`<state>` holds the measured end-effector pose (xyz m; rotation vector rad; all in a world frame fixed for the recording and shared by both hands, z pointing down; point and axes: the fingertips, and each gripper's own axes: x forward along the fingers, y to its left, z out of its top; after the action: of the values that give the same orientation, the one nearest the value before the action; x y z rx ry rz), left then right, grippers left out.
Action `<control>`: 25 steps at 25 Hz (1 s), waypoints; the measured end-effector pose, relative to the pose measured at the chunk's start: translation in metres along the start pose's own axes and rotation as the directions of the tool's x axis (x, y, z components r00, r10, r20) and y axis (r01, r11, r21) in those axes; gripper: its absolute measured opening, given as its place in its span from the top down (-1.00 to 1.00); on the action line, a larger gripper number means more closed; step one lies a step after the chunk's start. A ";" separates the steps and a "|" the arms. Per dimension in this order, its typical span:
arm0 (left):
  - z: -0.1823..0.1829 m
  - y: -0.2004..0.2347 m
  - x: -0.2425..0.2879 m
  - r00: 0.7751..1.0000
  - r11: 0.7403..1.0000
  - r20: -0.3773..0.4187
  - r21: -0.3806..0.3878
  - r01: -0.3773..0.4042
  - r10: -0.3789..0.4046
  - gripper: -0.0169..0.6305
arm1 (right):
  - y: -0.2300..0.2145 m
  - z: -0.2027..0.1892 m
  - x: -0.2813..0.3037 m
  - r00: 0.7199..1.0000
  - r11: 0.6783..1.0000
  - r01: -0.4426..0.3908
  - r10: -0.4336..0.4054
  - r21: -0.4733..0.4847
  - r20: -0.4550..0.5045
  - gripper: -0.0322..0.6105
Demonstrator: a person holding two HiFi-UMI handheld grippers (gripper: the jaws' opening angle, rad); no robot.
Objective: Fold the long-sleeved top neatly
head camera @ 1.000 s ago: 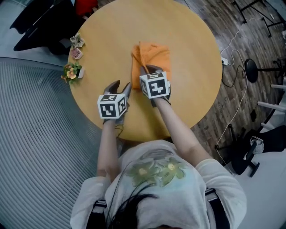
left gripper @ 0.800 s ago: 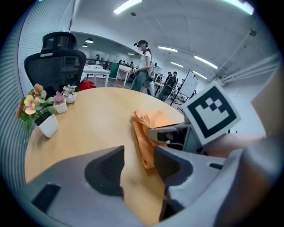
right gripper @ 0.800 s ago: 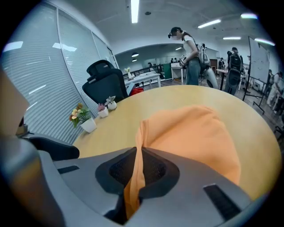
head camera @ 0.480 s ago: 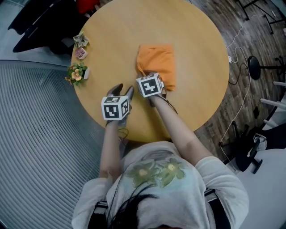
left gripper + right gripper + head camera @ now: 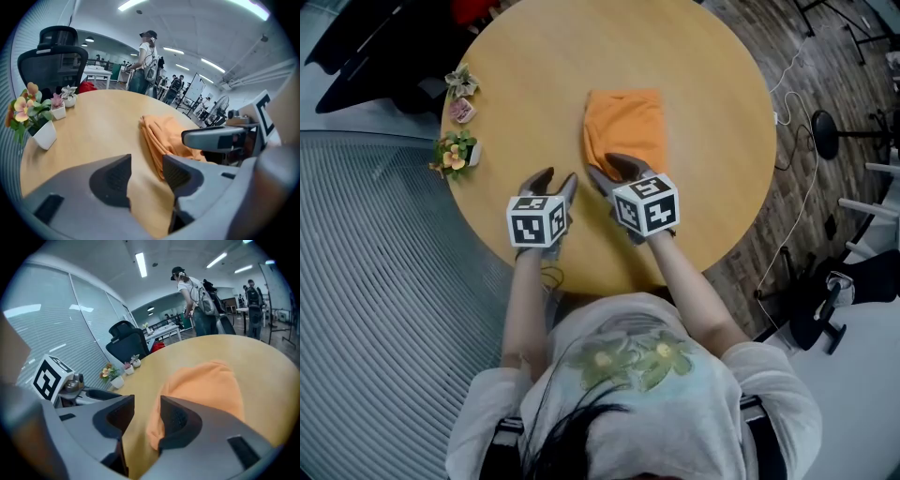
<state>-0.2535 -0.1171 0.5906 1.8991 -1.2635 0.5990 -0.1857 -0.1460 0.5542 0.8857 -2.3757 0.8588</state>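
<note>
Head view: right hand-held gripper (image 5: 607, 168), jaws just opening and released, astride near edge of orange top (image 5: 623, 122).

The round table (image 5: 712, 103) is mostly bare wood. The orange top (image 5: 624, 127) lies in the middle, and little flower pots (image 5: 455, 151) crowd the left edge.

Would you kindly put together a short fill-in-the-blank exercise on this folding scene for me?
1. The folded long-sleeved top is ____ in colour.
2. It lies on a wooden table whose top is ____ in shape.
3. The left gripper has its jaws ____, with only bare tabletop between them.
4. In the head view, the potted flowers stand at the table's ____ edge.

Missing words: orange; round; open; left.
</note>
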 end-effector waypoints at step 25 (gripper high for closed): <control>-0.001 -0.020 -0.015 0.999 0.999 0.029 0.042 0.017 -0.018 0.36 | -0.007 -0.057 0.013 0.993 0.999 0.035 -0.033 0.012 -0.111 0.58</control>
<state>-0.2414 -0.1039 0.5733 1.9583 -1.2607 0.5943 -0.1787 -0.1162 0.6045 0.8588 -2.2563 0.8891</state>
